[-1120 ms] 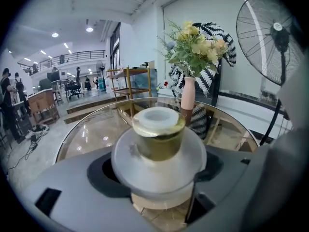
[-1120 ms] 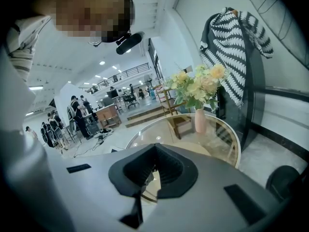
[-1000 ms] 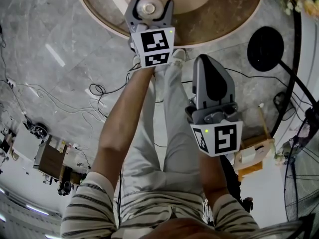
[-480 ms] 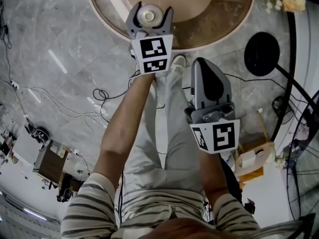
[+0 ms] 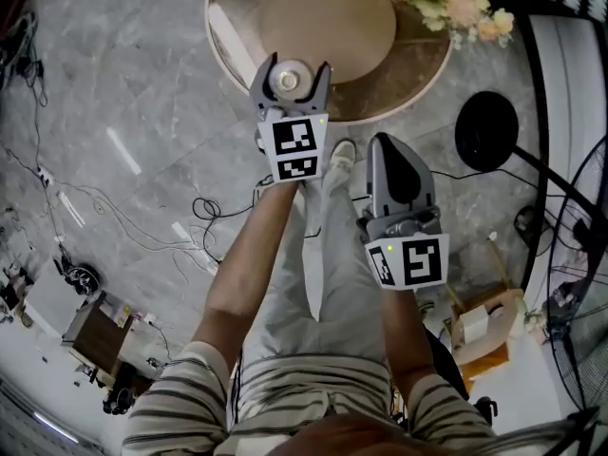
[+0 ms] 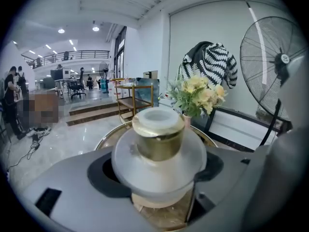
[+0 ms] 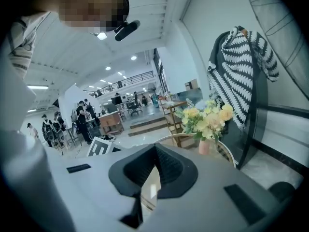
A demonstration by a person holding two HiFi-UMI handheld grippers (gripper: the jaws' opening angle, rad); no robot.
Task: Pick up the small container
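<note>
So the left claw (image 5: 296,65) is clamped on the small frosted-white jar with the gold collar (image 6: 159,146), pads pressing on its round belly. It's sitting over the near edge of the round brown tabletop with the gold rim (image 5: 418,74); can't tell if it's clear of the surface. The right claw (image 7: 153,166) is closed on nothing, hanging back near the person's legs.

My worry: that belly is smooth and curved, so with any tilt or jerk it could squirt out of the pads and drop, maybe off the edge onto the marble floor (image 5: 123,84).
</note>
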